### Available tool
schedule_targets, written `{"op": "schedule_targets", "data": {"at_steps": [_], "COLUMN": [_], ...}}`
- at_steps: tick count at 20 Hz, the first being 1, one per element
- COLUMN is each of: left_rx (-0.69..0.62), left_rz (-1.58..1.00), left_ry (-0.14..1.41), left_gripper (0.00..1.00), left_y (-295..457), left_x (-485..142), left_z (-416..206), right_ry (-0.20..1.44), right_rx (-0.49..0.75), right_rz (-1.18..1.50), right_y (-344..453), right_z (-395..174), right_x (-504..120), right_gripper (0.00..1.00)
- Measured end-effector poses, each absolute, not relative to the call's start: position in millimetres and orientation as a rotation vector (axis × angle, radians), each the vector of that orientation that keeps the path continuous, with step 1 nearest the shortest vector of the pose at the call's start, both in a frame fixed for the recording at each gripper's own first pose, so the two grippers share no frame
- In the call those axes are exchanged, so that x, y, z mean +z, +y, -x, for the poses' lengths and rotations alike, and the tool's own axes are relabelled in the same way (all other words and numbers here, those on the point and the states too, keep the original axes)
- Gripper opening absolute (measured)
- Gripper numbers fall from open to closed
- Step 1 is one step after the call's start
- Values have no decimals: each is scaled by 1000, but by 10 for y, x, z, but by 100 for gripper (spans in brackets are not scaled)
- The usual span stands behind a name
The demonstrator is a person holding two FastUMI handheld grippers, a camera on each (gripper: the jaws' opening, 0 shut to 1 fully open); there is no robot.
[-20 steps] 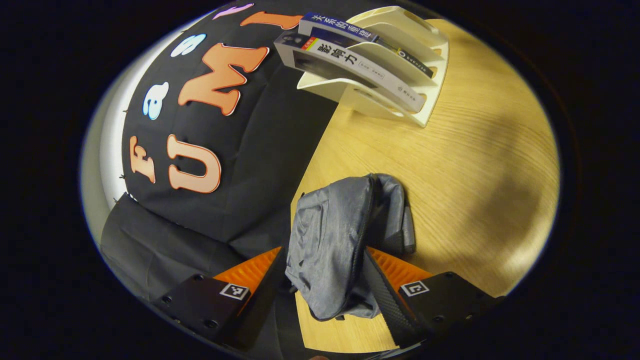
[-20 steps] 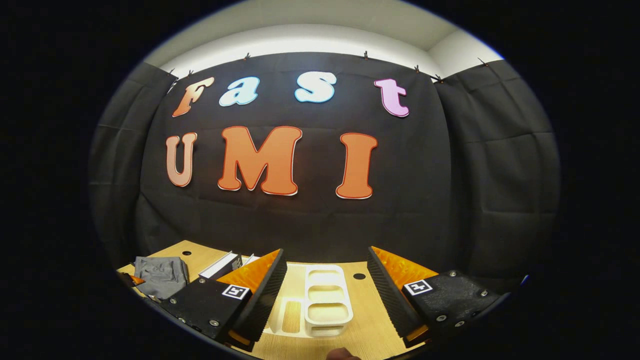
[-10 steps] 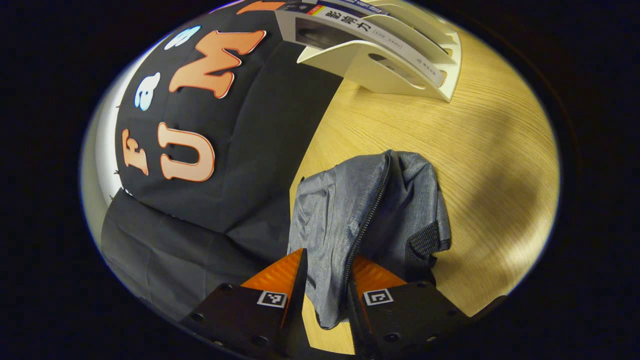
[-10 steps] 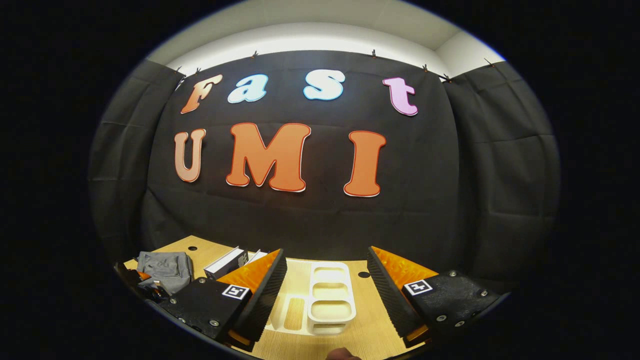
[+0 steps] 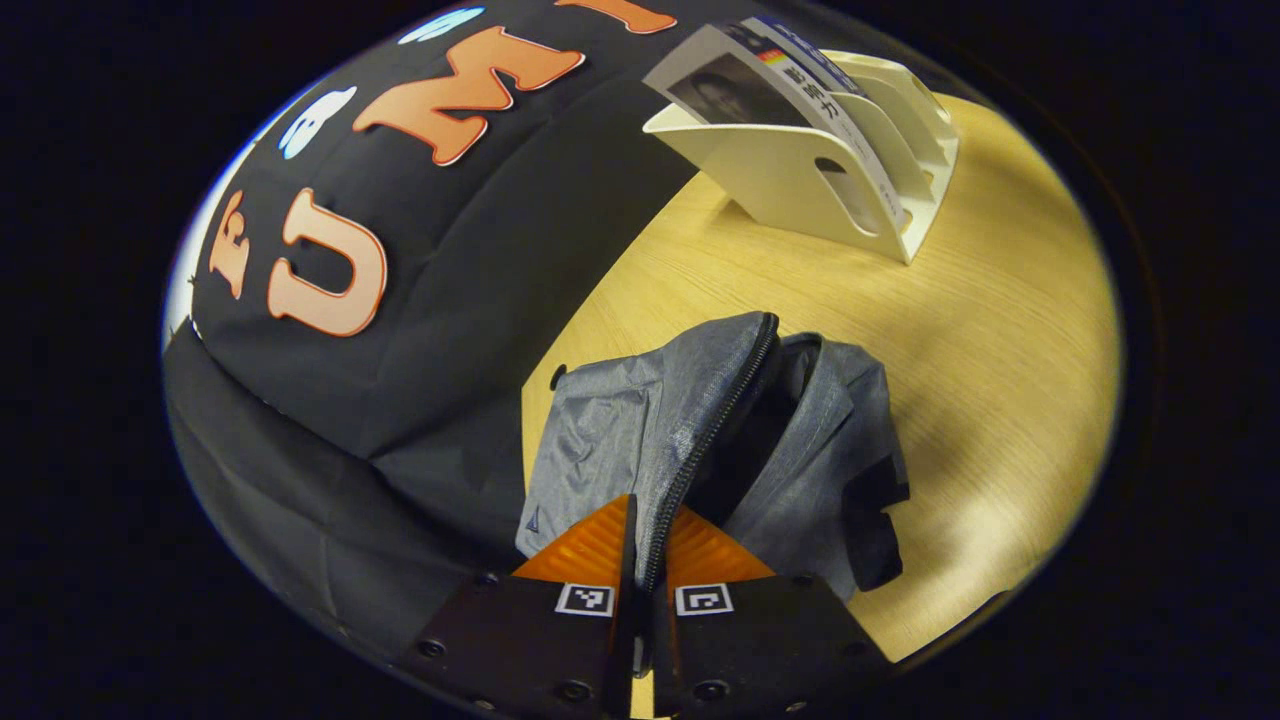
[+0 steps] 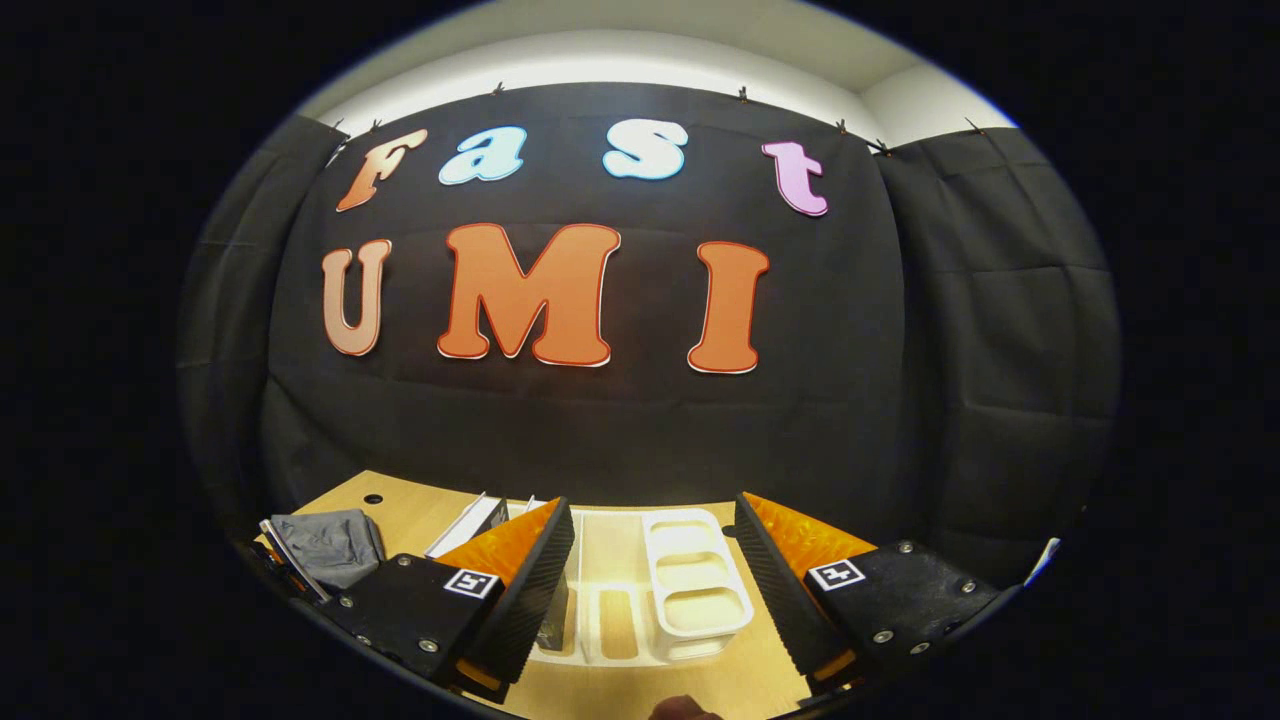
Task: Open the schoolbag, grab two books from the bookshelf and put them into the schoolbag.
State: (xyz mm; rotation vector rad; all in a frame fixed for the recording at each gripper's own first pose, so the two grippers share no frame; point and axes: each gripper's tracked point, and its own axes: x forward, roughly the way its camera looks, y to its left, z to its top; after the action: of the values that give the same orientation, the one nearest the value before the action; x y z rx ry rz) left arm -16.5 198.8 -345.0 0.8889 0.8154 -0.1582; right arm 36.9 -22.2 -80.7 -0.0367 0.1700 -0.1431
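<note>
In the left gripper view, your left tongs (image 5: 645, 560) are pinched together on the zipper edge of the soft grey fabric schoolbag (image 5: 640, 430), both fingers pressing the cloth between them. The bag lies crumpled on the pale wooden surface (image 5: 1000, 330), close to the black cloth wall, and its zipper is parted into a dark gap along the top. Up and to the right, well apart from the bag, stands the cream plastic slotted bookshelf (image 5: 800, 180) with two books leaning in it; the nearer white-covered book (image 5: 770, 85) shows its front and spine, and behind it a blue-spined book (image 5: 790, 35) just peeks out.

In the right gripper view, the schoolbag (image 6: 330, 545) sits at the far left of the surface (image 6: 420, 500). Right of it the books (image 6: 470, 525) lean in the bookshelf (image 6: 690, 585), which lies ahead between your fingers. Your right tongs (image 6: 655, 570) are spread wide and hold nothing, poised above the surface just short of the rack.
</note>
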Motion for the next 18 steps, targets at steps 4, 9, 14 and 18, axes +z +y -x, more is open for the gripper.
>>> {"op": "schedule_targets", "data": {"at_steps": [4,9,14,18], "left_rx": [-276,-429,-584,-670], "left_rz": [-711,-542,-428,-313], "left_ry": [862,919,964,1024], "left_gripper": [7,6,6,6], "left_y": [1997,2066,2104,2195], "left_x": [-3294,-3029,-2827,-2618], "left_z": [63,-83,-187,-304], "right_ry": [178,206,284,413], "right_rx": [-187,-208,-211,-213], "right_rz": [57,82,111,78], "right_y": [132,545,876,1033], "right_z": [-438,-542,-628,-725], "right_x": [-763,-745,-804,-905], "right_gripper": [96,96,97,97]}}
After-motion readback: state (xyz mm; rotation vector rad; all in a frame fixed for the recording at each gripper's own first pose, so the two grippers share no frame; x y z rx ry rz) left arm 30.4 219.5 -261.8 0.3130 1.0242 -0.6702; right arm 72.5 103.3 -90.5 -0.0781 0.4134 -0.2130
